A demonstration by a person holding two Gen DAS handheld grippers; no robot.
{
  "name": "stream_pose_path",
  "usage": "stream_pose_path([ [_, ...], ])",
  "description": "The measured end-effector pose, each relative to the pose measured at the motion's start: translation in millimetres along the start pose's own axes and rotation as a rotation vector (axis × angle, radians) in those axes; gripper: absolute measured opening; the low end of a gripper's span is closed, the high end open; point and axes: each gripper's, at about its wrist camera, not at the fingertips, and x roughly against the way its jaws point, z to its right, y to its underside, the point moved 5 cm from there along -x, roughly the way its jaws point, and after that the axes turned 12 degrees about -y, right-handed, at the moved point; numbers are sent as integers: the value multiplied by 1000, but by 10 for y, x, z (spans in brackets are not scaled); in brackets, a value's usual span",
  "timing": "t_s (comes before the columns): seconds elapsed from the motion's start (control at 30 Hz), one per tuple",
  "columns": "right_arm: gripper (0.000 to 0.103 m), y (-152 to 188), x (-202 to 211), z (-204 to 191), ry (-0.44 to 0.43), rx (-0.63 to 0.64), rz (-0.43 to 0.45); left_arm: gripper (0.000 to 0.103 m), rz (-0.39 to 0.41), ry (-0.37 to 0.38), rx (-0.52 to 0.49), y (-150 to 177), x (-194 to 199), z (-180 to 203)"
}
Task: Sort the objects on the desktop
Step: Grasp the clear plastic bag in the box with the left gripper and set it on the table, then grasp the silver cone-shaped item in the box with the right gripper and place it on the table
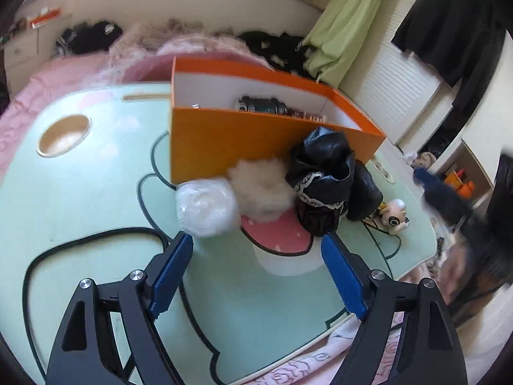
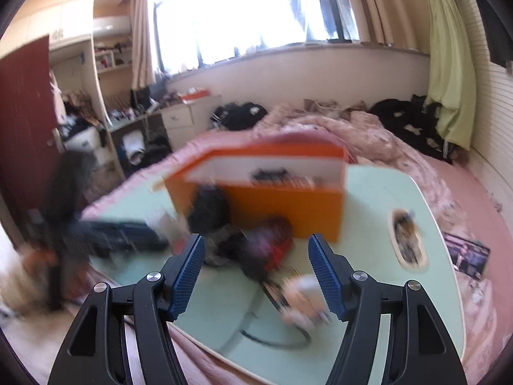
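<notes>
In the left wrist view the left gripper (image 1: 256,240) fills the lower part of the frame, its blue fingers (image 1: 170,276) spread wide with nothing between them, so it is released. Just above the left finger tip, a clear plastic-wrapped white bundle (image 1: 206,207) lies on the pale green counter (image 1: 80,199), close to the finger but I cannot tell if they touch. To its right a cream fluffy ball (image 1: 259,189) lies touching the bundle, and beside that, a little right of the frame's centre, stands a crumpled glossy black bag (image 1: 323,179) with a white patterned trim. All three sit against the front wall of the orange box (image 1: 224,138), which is open on top (inside, by the far wall, a dark object and some small printed things lie, too small to name). A small pale figurine (image 1: 396,216) with a big round eye lies on the counter to the right of the black bag. In the right wrist view, which is strongly blurred, the right gripper (image 2: 256,250) is in the lower middle of the frame, also released, with its fingers (image 2: 189,276) apart and only the counter (image 2: 368,192) seen between them. The orange box (image 2: 288,211) is in the centre, dark and red blurred things are in front of it, and the pale figurine (image 2: 304,301) is near the right finger.
</notes>
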Motion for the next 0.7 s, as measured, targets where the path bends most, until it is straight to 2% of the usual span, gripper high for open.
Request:
stream_pose_path([
  [0.03, 72, -108, -70, -29, -9, -7, -31, 82, 1, -14, -6, 7, 6, 2],
  [0.13, 72, -485, -452, -46, -4, -77, -145, 82, -1, -68, -38, 19, -6, 17],
  [0.2, 72, -696, -808, -36, -43, -121, -212, 83, 4, -103, -66, 38, -16, 70],
  [0.27, 71, -838, -1205, -2, -39, -143, -304, 83, 9, -132, -98, 50, -35, 114],
  [0.3, 59, -862, -1418, -6, -26, -136, -371, 83, 10, -142, -108, 58, -39, 121],
  [0.33, 39, -881, -1597, -29, -17, -106, -433, 83, 10, -147, -114, 61, -45, 124],
  [0.37, 32, -893, -1817, -79, 6, -38, -500, 83, 11, -151, -114, 59, -49, 121],
  [0.4, 29, -900, -1934, -109, 22, 6, -529, 83, 13, -159, -113, 58, -53, 113],
  [0.47, 29, -900, -2191, -146, 7, 52, -595, 83, 18, -165, -111, 65, -45, 95],
  [0.53, 29, -862, -2391, -162, -69, 15, -664, 83, 21, -161, -106, 78, -33, 95],
  [0.6, 29, -815, -2520, -163, -56, 37, -712, 83, 22, -158, -106, 74, -31, 90],
  [0.67, 34, -794, -2613, -161, -20, 81, -733, 83, 22, -161, -108, 81, -29, 96],
  [0.7, 43, -801, -2636, -166, -30, 81, -730, 83, 22, -162, -108, 85, -27, 100],
])
